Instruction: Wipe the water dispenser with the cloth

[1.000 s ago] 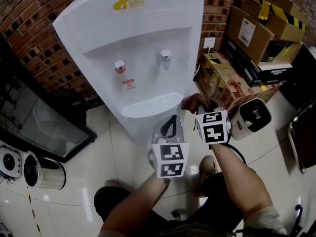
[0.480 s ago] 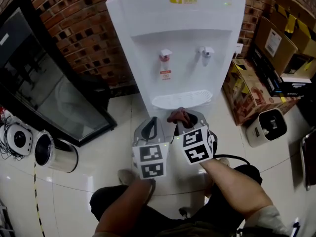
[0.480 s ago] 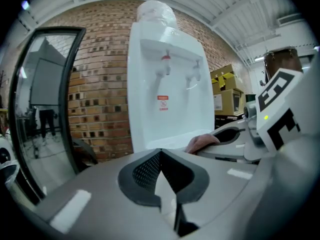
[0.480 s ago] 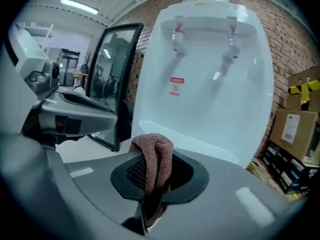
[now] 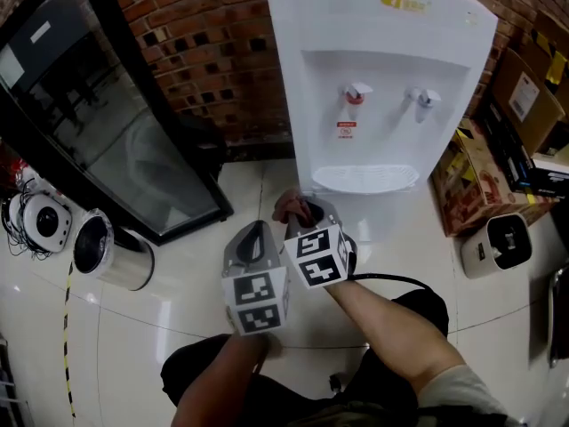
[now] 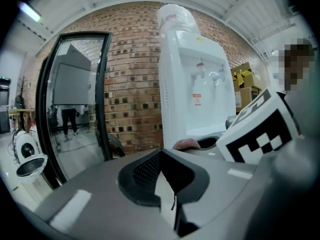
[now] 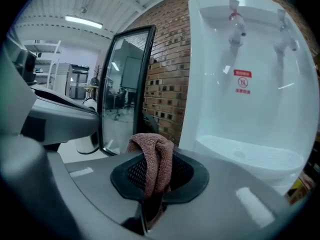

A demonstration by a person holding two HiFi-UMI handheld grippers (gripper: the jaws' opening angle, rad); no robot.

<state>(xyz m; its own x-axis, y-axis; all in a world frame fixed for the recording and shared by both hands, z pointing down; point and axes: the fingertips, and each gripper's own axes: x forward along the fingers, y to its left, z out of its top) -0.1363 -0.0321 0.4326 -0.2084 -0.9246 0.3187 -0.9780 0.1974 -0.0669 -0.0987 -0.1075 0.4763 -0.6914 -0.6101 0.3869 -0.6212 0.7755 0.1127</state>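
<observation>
The white water dispenser (image 5: 382, 69) stands against the brick wall, with a red tap and a pale tap above its drip tray. My right gripper (image 5: 299, 213) is shut on a folded brownish-pink cloth (image 5: 289, 205), low and left of the drip tray and apart from the dispenser. In the right gripper view the cloth (image 7: 152, 161) sticks up between the pads of the right gripper (image 7: 152, 181), with the dispenser (image 7: 250, 84) close on the right. My left gripper (image 5: 255, 234) rides beside it on the left, shut and empty. The left gripper view shows the left gripper (image 6: 161, 169), the dispenser (image 6: 192, 94) and the cloth (image 6: 186, 144).
A black-framed glass panel (image 5: 107, 123) leans on the brick wall at the left. A steel bin (image 5: 111, 256) and a round white device (image 5: 40, 221) lie on the floor below it. Cardboard boxes (image 5: 524, 105) and a small white appliance (image 5: 498, 243) stand right of the dispenser.
Both grippers have swung left across the dispenser's front, side by side. The dispenser now sits up and to the right of them. The cloth stays in the right gripper.
</observation>
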